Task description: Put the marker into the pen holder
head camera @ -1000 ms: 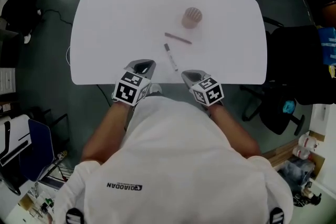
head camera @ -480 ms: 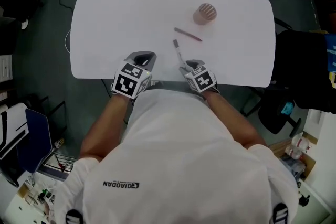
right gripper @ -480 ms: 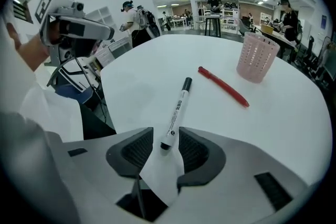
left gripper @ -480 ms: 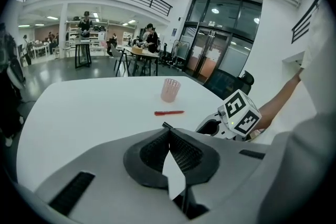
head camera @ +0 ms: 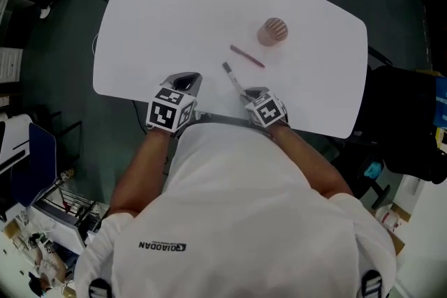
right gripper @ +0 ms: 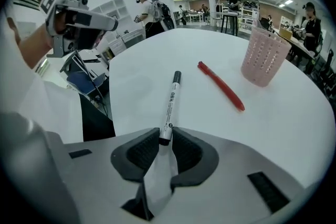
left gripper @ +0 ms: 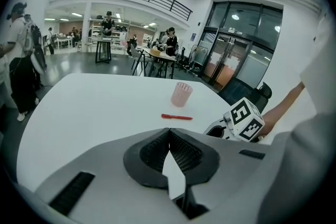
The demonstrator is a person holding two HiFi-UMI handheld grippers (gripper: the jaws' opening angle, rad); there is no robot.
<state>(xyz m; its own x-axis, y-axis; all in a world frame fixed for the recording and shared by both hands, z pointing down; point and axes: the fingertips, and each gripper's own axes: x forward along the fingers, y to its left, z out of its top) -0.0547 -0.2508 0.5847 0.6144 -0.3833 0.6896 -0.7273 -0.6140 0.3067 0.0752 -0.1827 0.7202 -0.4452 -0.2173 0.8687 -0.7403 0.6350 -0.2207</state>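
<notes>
I'm watching right tool (right gripper: 166,138) just closing, pinching white black-capped marker (right gripper: 169,105) lying on white rounded bench (head camera: 174,17); left tool (left gripper: 169,136) jaws pressing together, empty; dark grey floor (head camera: 49,115) surrounding.

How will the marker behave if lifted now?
The right claw has just been closing with only the tail of the marker between its jaws, so it may pivot. It looks rigid and light. Round-bodied, it would probably roll if dropped.

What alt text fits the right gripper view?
The right hand-held gripper, its jaws having just been closing, grips the near end of a white marker lying on a white table. Beyond lie a red pen and a pink pen holder.
</notes>
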